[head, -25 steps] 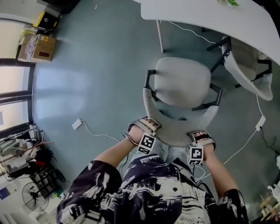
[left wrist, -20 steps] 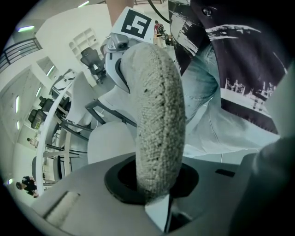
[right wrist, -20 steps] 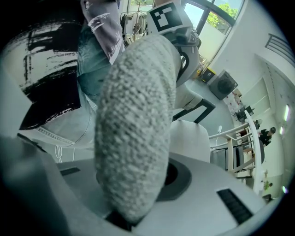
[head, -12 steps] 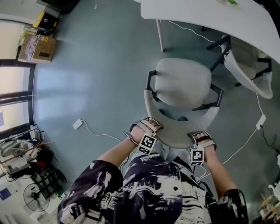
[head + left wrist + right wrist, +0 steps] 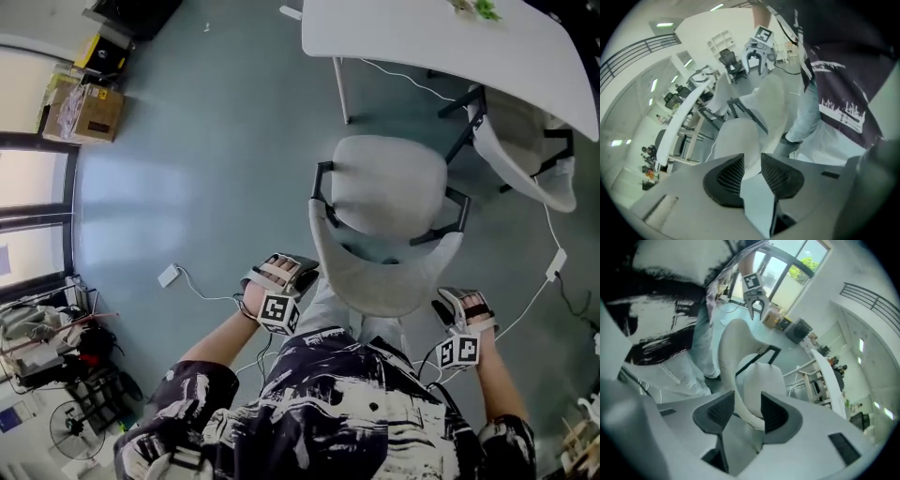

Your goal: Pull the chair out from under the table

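The chair (image 5: 389,202) stands clear of the table (image 5: 422,37) at its 12 o'clock. We locate the left gripper (image 5: 302,267) at 8 o'clock and the right gripper (image 5: 442,307) at 5 o'clock. Both sets of jaws are opening, gripping nothing, just beside the backrest (image 5: 380,286).

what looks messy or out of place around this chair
Nothing is spilled, broken or tipped. The grey chair stands upright, clear of the white table. The only untidy thing is loose white cables on the floor: one with a plug block left of the chair, another to its right.
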The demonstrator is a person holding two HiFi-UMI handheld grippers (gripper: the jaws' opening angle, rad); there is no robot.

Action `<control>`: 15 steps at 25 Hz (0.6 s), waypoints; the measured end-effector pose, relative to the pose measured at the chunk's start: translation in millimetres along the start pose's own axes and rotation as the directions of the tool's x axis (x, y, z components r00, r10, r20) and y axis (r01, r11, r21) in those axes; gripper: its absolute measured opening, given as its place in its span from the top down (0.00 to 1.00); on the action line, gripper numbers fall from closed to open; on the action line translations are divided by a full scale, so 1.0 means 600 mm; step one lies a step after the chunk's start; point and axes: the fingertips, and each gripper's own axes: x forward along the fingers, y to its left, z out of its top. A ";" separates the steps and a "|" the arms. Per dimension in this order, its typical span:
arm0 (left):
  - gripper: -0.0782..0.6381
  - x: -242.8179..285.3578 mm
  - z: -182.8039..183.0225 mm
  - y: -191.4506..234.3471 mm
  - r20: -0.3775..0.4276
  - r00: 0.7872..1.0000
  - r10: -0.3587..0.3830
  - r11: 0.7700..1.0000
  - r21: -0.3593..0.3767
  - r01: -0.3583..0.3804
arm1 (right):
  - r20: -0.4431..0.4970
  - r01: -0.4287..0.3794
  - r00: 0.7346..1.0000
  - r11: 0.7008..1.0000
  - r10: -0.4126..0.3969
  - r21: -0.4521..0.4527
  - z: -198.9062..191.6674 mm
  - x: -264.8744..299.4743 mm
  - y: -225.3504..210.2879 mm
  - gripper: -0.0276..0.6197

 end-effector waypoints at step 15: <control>0.79 -0.422 0.301 0.502 0.522 0.576 0.629 0.724 -0.663 -0.191 | 0.428 0.065 0.537 0.542 -0.727 0.838 0.269 -0.404 -0.582 0.76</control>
